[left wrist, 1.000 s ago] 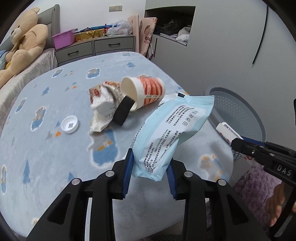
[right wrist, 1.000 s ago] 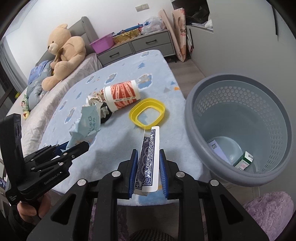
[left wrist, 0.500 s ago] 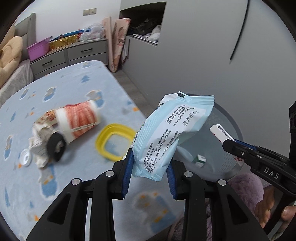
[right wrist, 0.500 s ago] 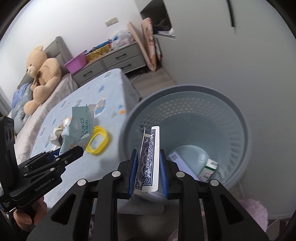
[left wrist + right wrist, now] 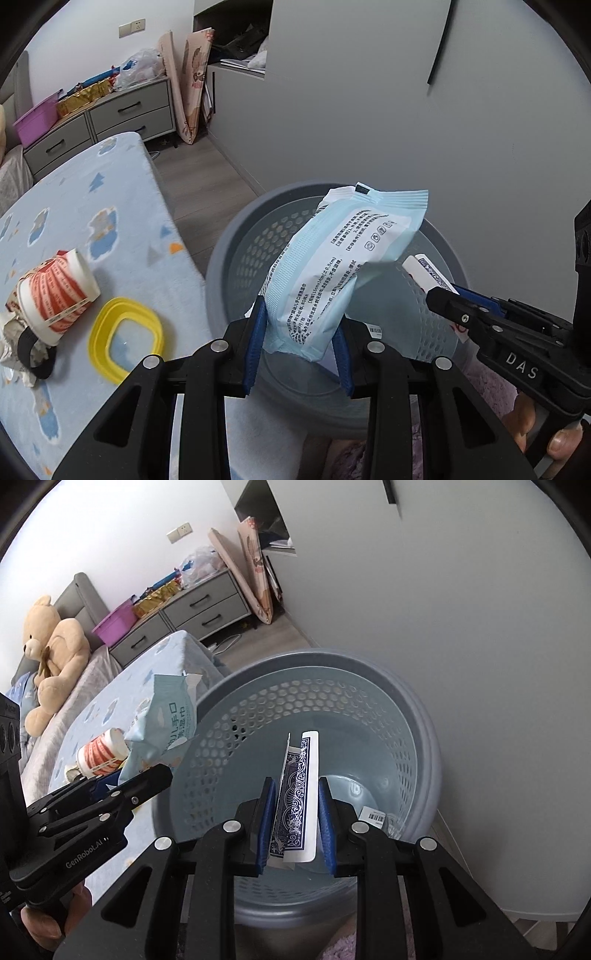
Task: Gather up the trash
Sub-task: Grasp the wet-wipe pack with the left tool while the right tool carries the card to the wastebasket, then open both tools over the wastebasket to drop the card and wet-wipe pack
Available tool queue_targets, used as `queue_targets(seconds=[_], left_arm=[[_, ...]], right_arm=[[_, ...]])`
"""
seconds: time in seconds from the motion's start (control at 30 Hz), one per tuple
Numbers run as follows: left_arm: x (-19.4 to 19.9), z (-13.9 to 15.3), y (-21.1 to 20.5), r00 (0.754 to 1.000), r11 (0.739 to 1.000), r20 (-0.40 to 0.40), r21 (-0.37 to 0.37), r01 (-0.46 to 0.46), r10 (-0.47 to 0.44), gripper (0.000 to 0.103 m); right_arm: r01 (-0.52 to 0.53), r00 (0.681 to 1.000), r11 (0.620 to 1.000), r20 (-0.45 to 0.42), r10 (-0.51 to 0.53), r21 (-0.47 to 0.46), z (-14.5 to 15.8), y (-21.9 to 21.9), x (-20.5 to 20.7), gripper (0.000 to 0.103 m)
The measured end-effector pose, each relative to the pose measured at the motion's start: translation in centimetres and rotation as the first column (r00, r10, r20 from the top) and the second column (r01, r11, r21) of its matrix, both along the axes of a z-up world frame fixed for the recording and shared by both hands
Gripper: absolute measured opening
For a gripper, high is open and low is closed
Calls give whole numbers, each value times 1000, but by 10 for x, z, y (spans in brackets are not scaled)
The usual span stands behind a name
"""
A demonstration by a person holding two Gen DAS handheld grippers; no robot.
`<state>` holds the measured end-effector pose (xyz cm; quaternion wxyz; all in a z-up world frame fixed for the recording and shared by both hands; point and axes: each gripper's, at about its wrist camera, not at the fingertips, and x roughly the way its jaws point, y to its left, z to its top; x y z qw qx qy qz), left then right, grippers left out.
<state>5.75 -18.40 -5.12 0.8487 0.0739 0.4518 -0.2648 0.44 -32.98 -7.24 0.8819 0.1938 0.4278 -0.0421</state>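
Observation:
My left gripper [image 5: 300,343] is shut on a light blue wet-wipes packet [image 5: 332,273] and holds it over the grey perforated trash basket [image 5: 236,243]. My right gripper [image 5: 295,821] is shut on a blue-patterned playing-card box [image 5: 297,794], also above the basket [image 5: 369,709]. A small box with a barcode [image 5: 373,815] lies at the basket's bottom. The packet shows in the right wrist view [image 5: 170,716] at the basket's left rim, and the right gripper shows at the right of the left wrist view [image 5: 443,295].
On the blue-covered table [image 5: 74,206] lie a red-and-white paper cup [image 5: 55,295] on its side, a yellow lid [image 5: 123,338] and crumpled paper with a black piece [image 5: 22,343]. A grey wall is behind the basket. A teddy bear [image 5: 51,653] sits on the bed.
Both grippers have swung right from the table to over the basket, each still holding its item. The table trash now lies at the left.

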Motion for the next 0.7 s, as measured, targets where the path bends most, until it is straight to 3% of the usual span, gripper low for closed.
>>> queue_targets(seconds=[0.3, 0.43, 0.7], left_arm=[[1, -3, -13, 1000, 1000, -4, 18, 1, -1, 35], [0, 0, -12, 1000, 1000, 10, 22, -14, 14, 50], [-3, 4, -6, 999, 999, 3, 10, -47, 47, 55]], right_arm=[[-4, 1000, 1000, -9, 4, 6, -9, -11, 10, 26], [5, 1000, 1000, -1, -5, -3, -8, -11, 8, 35], [14, 1000, 1000, 3, -13, -5, -6, -13, 1, 41]])
